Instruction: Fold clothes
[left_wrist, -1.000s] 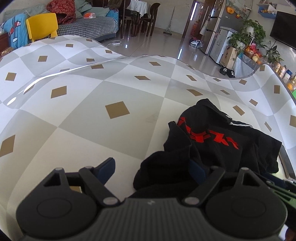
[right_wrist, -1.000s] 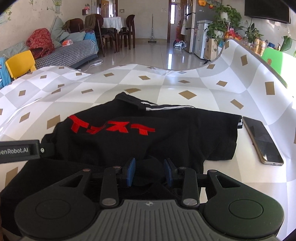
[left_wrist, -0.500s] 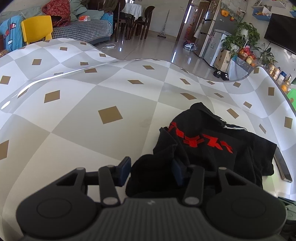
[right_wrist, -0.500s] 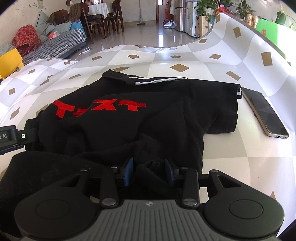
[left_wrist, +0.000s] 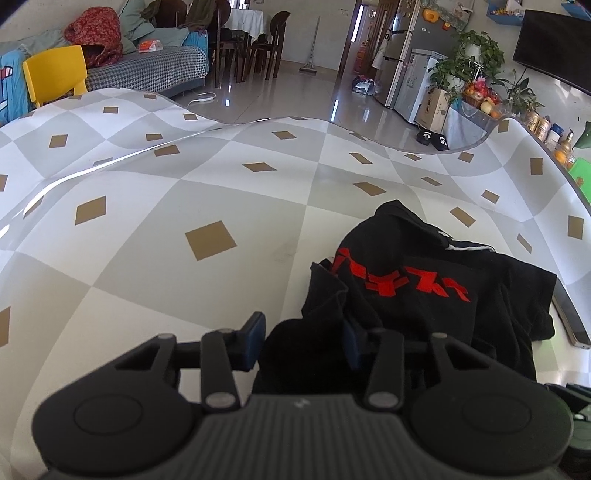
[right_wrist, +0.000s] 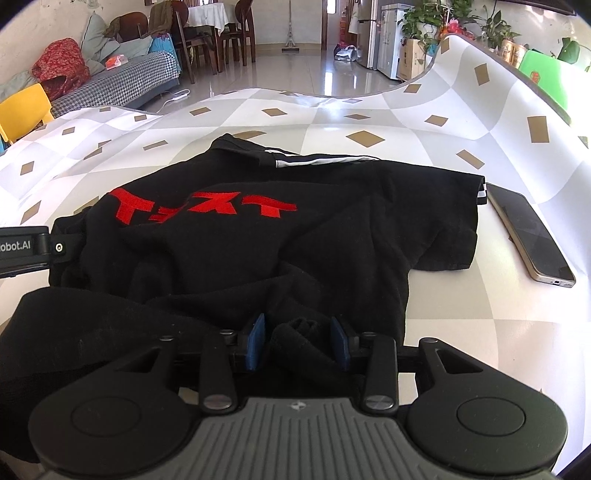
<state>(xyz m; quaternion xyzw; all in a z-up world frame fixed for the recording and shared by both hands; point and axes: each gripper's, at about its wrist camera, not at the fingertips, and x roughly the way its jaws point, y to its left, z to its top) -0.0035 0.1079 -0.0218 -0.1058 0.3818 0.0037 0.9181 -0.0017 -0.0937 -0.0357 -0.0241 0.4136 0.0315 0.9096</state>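
Note:
A black shirt (left_wrist: 406, 295) with red lettering lies rumpled on the checked table (left_wrist: 184, 184), collar at the far side. My left gripper (left_wrist: 303, 341) is shut on a bunched fold at the shirt's near left edge. In the right wrist view the shirt (right_wrist: 258, 240) spreads across the middle. My right gripper (right_wrist: 297, 339) is shut on a wad of its near hem. The left gripper's body (right_wrist: 26, 251) shows at the shirt's left edge.
A phone (right_wrist: 528, 232) lies on the table just right of the shirt's sleeve, also visible in the left wrist view as the phone (left_wrist: 570, 317). The patterned tablecloth (right_wrist: 369, 136) extends left and beyond the shirt. A green item (right_wrist: 543, 77) sits far right.
My left gripper went from wide open to shut on the shirt's edge fabric. My right gripper kept its hold, and the hem has bunched up a little more.

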